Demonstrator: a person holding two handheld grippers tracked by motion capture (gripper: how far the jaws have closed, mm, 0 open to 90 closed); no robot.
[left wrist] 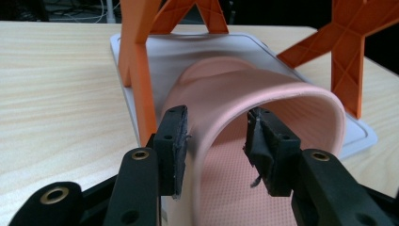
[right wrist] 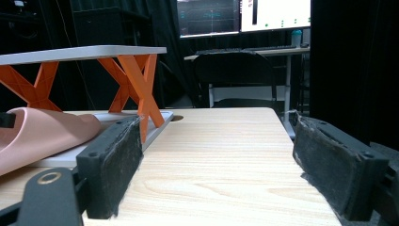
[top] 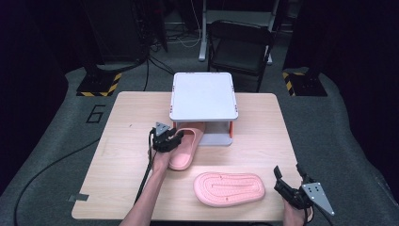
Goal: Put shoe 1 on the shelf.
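A light wooden table [top: 117, 188] carries a small two-tier rack with grey plastic shelves and orange cross-braced legs [top: 203, 96] at its far middle. A soft pink rubber slide sandal with a wide strap [top: 186, 147] lies upright with its toe end pushed onto the rack's lower grey shelf [left wrist: 141, 110] and its heel end sticking out toward the near left. The left gripper [top: 170, 139] is at the left side of this sandal, and in the left gripper view its black jaws straddle the left wall of the arched strap [left wrist: 263, 92], one pad [left wrist: 173, 141] outside the strap and the other [left wrist: 263, 150] inside over the dotted footbed; the outer pad lies against the strap, but whether the jaws are clenched on it cannot be told. A second matching pink slide sandal [top: 229, 188] lies sole-up on the near middle of the table, its grooved underside facing the camera, well apart from the rack and just to the left of the right gripper [top: 288, 187]. The right gripper hovers at the near right edge of the table with its jaws spread wide and nothing between them; in its own view the two worn black pads [right wrist: 113, 160] stand far apart over bare wood. Beyond the table stands a black folding chair [top: 240, 44] on the grey floor.
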